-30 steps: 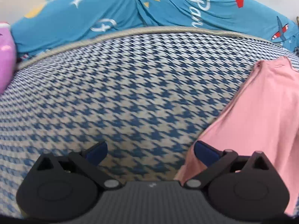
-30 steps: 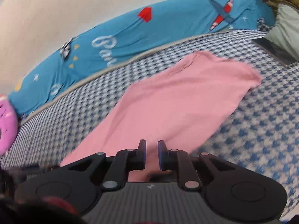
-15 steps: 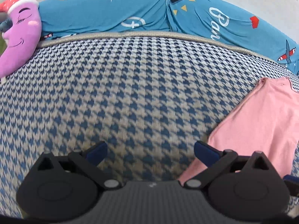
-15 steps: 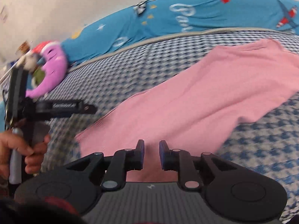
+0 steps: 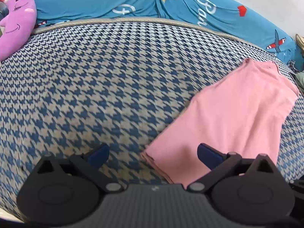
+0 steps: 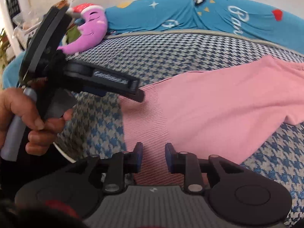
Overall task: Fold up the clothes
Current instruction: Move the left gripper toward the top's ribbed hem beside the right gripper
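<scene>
Over pink garment | left gripper spread wide, empty | right gripper partly parted, empty

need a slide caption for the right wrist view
Right tongs open over pink garment on houndstooth bed; left tongs near its hem.

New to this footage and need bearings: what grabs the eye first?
A pink garment lies flat on the blue houndstooth bedspread, under the open right gripper. The open left gripper hovers at its near corner. A purple moon plush rests at the bed's far left.
</scene>
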`<state>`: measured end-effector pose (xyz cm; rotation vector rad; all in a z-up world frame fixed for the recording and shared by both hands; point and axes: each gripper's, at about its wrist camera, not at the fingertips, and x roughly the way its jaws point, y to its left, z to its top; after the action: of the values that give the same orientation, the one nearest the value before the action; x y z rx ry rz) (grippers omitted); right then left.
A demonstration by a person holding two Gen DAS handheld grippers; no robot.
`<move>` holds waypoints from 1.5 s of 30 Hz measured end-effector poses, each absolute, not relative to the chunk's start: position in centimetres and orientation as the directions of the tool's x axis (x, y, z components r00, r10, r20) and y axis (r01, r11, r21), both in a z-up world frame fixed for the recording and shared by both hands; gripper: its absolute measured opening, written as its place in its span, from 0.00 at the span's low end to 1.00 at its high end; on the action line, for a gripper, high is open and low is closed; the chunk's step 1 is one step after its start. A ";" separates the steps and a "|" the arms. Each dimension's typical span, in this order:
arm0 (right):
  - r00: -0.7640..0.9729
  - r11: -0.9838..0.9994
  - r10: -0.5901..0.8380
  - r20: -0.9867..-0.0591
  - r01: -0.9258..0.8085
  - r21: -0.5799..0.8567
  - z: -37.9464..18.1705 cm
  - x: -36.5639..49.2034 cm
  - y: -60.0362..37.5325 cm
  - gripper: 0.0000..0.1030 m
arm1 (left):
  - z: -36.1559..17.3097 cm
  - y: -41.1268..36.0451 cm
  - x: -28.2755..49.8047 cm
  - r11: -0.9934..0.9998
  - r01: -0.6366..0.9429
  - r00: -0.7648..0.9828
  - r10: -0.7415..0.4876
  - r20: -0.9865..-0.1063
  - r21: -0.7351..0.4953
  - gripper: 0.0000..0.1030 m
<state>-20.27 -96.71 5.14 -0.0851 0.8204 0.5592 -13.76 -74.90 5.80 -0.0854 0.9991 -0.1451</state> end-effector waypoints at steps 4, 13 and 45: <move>0.557 0.836 0.414 -0.720 -0.545 0.059 4.6 -21.4 -95.3 0.31 | 5.7 -74.8 -14.1 0.982 0.090 0.516 -0.186 -0.836 -0.164 1.00; 0.614 0.781 0.339 -0.713 -0.606 -0.150 3.3 -23.2 -92.6 0.40 | 5.5 -74.8 -14.4 0.963 0.118 0.475 -0.269 -0.838 -0.242 1.00; 0.562 0.870 0.490 -0.667 -0.369 0.328 4.9 -17.3 -99.2 0.06 | 4.3 -75.7 -12.8 0.808 0.096 0.377 -0.570 -0.730 -0.581 1.00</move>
<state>-17.29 -99.23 4.88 0.1573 0.8330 0.5079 -12.78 -75.70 4.28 -0.4918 1.1118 -0.4482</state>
